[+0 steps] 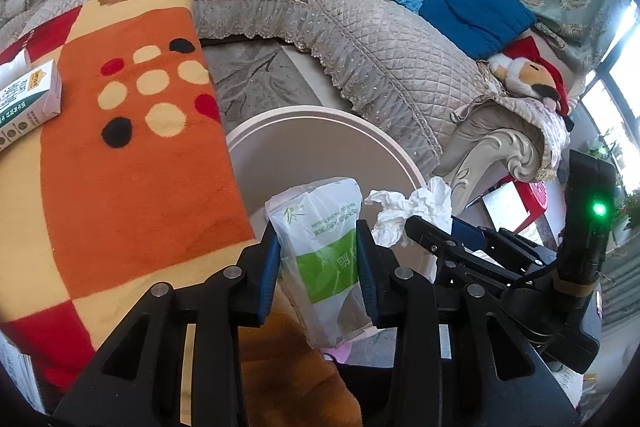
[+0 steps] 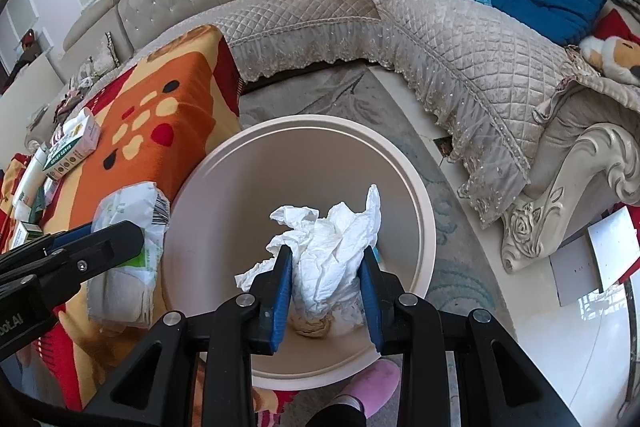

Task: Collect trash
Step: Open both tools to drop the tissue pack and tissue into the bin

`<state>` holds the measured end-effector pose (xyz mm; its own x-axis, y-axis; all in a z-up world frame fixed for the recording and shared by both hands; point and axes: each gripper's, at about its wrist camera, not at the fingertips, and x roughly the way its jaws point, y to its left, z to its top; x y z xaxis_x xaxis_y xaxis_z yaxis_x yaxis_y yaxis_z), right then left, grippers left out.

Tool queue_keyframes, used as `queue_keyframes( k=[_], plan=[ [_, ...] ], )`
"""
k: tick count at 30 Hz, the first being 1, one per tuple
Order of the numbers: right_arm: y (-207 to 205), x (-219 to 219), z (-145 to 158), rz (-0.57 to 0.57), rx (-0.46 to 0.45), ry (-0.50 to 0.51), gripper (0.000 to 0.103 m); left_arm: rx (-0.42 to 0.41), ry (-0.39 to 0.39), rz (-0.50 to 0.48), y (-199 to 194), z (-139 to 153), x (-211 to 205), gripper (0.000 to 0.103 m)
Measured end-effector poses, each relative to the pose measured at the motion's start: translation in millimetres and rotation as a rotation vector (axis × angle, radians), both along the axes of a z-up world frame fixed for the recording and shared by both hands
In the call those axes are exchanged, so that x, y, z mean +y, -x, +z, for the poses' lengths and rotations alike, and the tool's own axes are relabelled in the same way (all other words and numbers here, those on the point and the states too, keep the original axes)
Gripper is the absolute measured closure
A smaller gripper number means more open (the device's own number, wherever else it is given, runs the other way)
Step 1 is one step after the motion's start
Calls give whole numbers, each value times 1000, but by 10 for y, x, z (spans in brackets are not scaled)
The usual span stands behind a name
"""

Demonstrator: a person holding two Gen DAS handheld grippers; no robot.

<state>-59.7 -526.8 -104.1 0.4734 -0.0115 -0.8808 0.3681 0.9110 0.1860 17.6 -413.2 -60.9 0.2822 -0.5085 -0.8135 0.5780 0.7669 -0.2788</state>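
My left gripper [image 1: 318, 259] is shut on a white and green plastic tissue wrapper [image 1: 320, 251], held at the near rim of a round beige trash bin [image 1: 304, 119]. The wrapper also shows in the right wrist view [image 2: 132, 227], beside the bin's left rim. My right gripper [image 2: 326, 287] is shut on a crumpled white tissue [image 2: 332, 251] and holds it over the open bin [image 2: 224, 163]. The tissue also shows in the left wrist view [image 1: 412, 211], just right of the wrapper. A brownish scrap [image 2: 310, 325] lies on the bin's bottom.
An orange, red and yellow blanket [image 1: 132, 163] covers a surface left of the bin, with a white and green carton [image 1: 28, 99] and other small boxes [image 2: 68, 147] on it. A quilted beige sofa [image 2: 440, 39] curves behind and to the right. A pink slipper [image 2: 372, 383] is below the bin.
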Motion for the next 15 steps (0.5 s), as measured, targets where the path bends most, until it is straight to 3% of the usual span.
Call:
queue_keyframes(
  k=[3,6,15],
  plan=[
    [-5,-11,-14,-6,6,-2,73,9,8,-1,-5,-11,9,63],
    [-5,-29,-23,-19,12,2,57,17,20,1,-8,-5,25,55],
    [-11,7,-19,-13,21,1,57,13,22,3,31,24,49,50]
  ],
)
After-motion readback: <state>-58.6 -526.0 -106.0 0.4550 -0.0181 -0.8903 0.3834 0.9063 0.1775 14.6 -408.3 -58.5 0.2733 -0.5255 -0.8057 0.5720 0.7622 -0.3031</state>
